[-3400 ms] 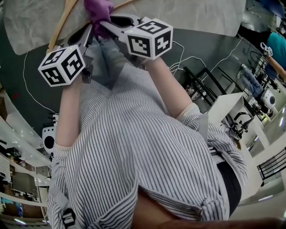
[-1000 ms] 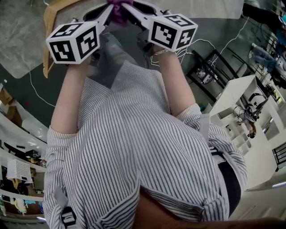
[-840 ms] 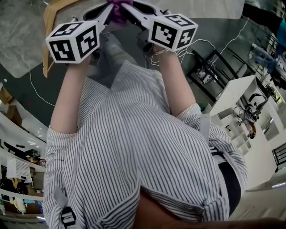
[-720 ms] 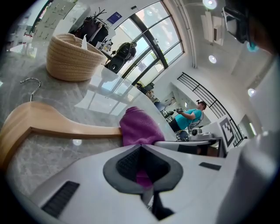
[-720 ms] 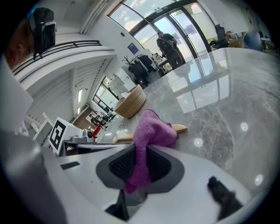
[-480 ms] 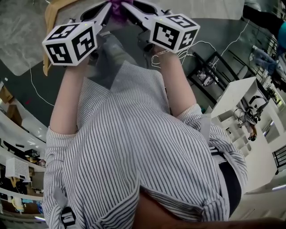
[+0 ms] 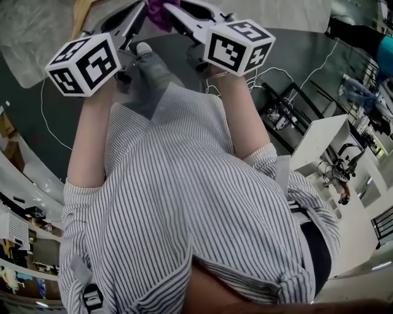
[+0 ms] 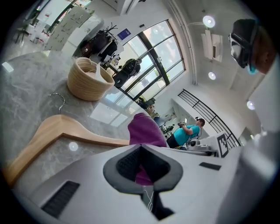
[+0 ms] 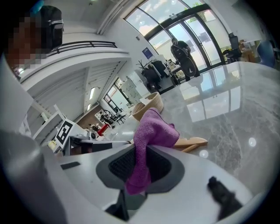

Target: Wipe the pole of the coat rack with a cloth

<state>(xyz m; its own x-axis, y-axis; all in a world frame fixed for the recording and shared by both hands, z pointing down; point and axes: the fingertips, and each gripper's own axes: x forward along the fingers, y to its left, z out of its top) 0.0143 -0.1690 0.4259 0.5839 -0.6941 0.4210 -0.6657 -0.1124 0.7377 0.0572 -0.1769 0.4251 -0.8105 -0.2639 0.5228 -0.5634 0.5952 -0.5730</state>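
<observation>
A purple cloth (image 7: 158,10) is pinched between my two grippers at the top of the head view. My left gripper (image 7: 139,8) and right gripper (image 7: 170,8) meet tip to tip on it. In the left gripper view the cloth (image 8: 145,133) bulges above the shut left gripper (image 8: 141,149). Seen from the right gripper view, the cloth (image 9: 151,131) hangs down through the shut right gripper (image 9: 141,154). A curved wooden hanger (image 8: 65,129) with a metal hook lies just behind the cloth; its tip (image 9: 192,142) shows past the right jaws. No upright pole is visible.
A woven basket (image 8: 87,81) stands on the grey marble-look floor (image 9: 236,113) beyond the hanger. White shelving (image 7: 319,144), black frames and cables (image 7: 270,92) stand to the right. A person in a teal shirt (image 8: 187,131) stands far off.
Both grippers have risen toward the top edge with the cloth still held. In the last half second the left gripper's cube slid left and down, and less of the wood shows.
</observation>
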